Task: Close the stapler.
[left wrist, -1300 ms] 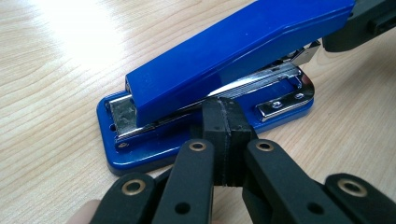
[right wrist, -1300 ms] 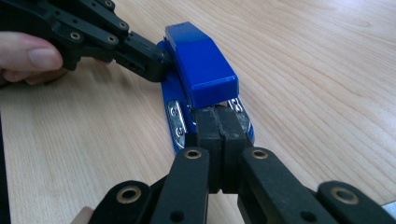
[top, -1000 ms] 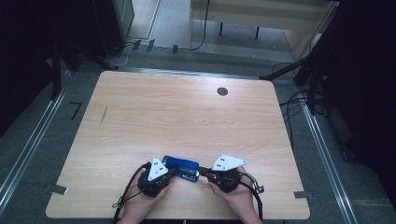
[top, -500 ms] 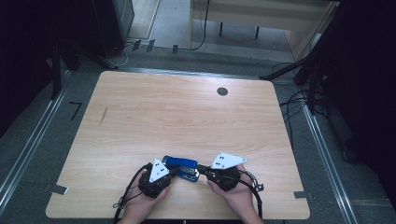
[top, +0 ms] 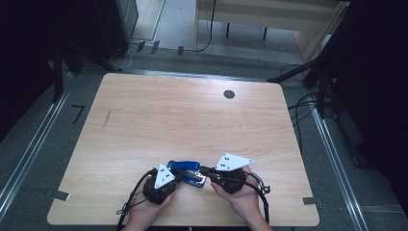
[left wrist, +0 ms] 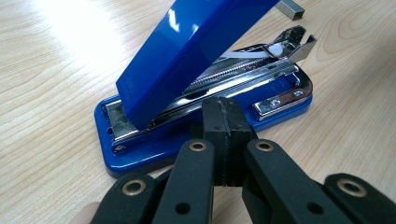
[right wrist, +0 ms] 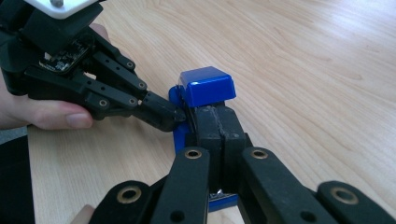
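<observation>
The blue stapler (top: 186,172) lies near the front edge of the bench (top: 192,120), lid up as before, with the left tongs (left wrist: 223,135) and right tongs (right wrist: 218,135) both closed, pressing against its sides.

In my right gripper view the closed jaws cover most of the blue stapler (right wrist: 205,88), so I cannot tell what they touch. In my left gripper view its lid is cut off at the top edge. From high up, the stapler (top: 186,171) is too small to see clearly.
</observation>
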Demonstrator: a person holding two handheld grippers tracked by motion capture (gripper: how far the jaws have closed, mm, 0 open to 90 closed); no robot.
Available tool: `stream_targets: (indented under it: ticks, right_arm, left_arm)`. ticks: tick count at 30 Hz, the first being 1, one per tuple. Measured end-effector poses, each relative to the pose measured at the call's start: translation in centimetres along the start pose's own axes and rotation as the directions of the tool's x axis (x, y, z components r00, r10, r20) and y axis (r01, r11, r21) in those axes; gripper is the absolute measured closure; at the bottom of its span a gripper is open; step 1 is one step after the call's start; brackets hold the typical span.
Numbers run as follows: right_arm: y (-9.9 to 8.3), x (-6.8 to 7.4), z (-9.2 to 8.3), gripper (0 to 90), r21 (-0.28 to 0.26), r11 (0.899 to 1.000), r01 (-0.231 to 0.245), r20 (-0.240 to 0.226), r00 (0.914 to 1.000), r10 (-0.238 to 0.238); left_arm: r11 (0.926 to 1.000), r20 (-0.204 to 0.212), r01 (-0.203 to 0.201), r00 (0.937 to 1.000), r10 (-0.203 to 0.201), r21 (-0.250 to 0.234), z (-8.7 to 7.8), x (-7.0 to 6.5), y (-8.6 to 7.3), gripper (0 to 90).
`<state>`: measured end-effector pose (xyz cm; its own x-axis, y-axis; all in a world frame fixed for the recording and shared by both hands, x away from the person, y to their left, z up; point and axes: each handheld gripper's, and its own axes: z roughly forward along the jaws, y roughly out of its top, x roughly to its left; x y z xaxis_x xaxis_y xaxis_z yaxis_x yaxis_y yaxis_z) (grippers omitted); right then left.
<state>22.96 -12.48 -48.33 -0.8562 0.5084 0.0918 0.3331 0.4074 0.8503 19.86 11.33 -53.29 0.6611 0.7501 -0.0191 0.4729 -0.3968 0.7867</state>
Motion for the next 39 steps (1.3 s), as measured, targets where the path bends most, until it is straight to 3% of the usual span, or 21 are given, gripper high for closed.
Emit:
stream_targets:
  ticks: [39]
  right_arm:
    - [3.5,1.0,1.0,90.0,-0.033,0.998,0.054,-0.008,0.9985,-0.055]
  left_arm:
    - [0.9999,-0.011,-0.016,0.9998,0.016,0.000,0.0,-0.2,0.0,90.0]
